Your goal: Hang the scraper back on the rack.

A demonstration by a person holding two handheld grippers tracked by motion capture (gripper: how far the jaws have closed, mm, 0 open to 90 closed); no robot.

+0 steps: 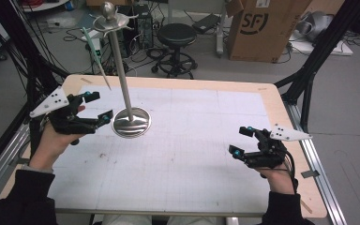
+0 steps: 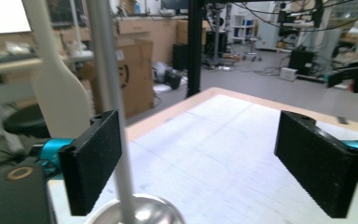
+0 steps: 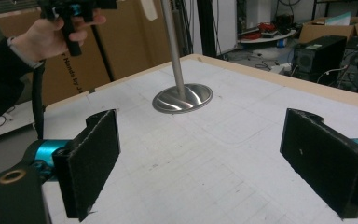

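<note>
A steel stand (image 1: pixel 131 123) with a round base and a tall pole rises from the white mat; its hooked top (image 1: pixel 108 18) carries a pale, long-handled utensil (image 1: pixel 96 56) that hangs down to the left. My left gripper (image 1: pixel 96 108) is open just left of the base, with nothing between its jaws. In the left gripper view the pole (image 2: pixel 109 93) and base (image 2: pixel 135 212) stand right beside the left pad (image 2: pixel 91 165), and the pale utensil (image 2: pixel 56 84) hangs behind. My right gripper (image 1: pixel 241 140) is open and empty over the mat's right side, facing the stand (image 3: pixel 182 98).
The gridded white mat (image 1: pixel 192 154) covers a wooden table (image 1: pixel 276 93). Beyond the far edge stand a black stool (image 1: pixel 176 35) and a cardboard box (image 1: pixel 262 28). Black frame posts (image 1: pixel 314 61) flank the table, and cables lie on the floor.
</note>
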